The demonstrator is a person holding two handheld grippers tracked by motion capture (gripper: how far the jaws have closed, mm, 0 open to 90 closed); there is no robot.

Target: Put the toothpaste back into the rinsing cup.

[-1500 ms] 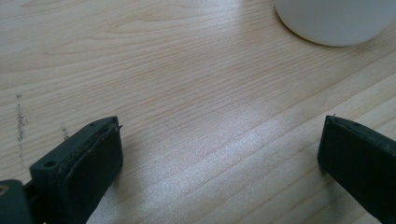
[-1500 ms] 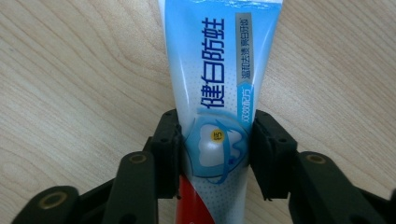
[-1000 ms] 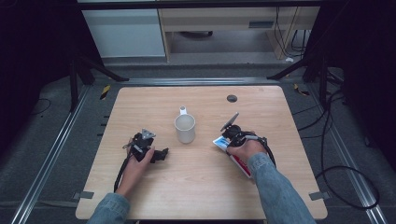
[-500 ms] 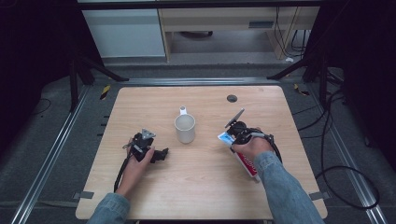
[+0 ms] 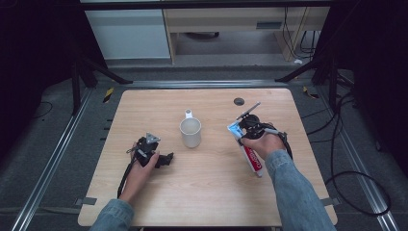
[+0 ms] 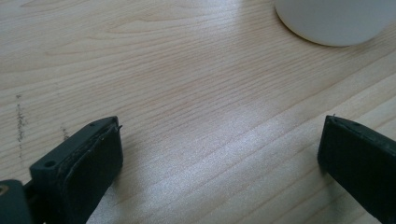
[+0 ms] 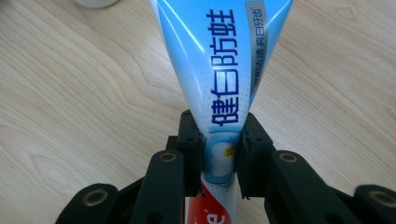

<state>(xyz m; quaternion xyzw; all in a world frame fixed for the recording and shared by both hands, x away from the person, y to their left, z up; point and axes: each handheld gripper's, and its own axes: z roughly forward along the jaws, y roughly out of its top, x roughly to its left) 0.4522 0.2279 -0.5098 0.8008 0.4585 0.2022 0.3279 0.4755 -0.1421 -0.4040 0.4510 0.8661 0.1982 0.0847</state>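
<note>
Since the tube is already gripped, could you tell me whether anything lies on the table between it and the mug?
Nothing visible does: bare table separates the toothpaste tube, clamped in the right gripper, from the white mug.

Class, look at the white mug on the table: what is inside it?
From the high view, the white mug stands upright with its mouth open, and only pale inner wall shows. Its bottom is hidden by the rim's angle, so whether anything lies there cannot be told.

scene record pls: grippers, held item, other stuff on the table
right gripper: shut on toothpaste tube, pinched across its body
tube pose: lifted at an angle, blue crimped end toward the mug
left gripper: open, nothing between jaws, low over the table
white mug: upright, mid-table, between the hands, untouched
small dark round object: far side of table, right of mug
</note>
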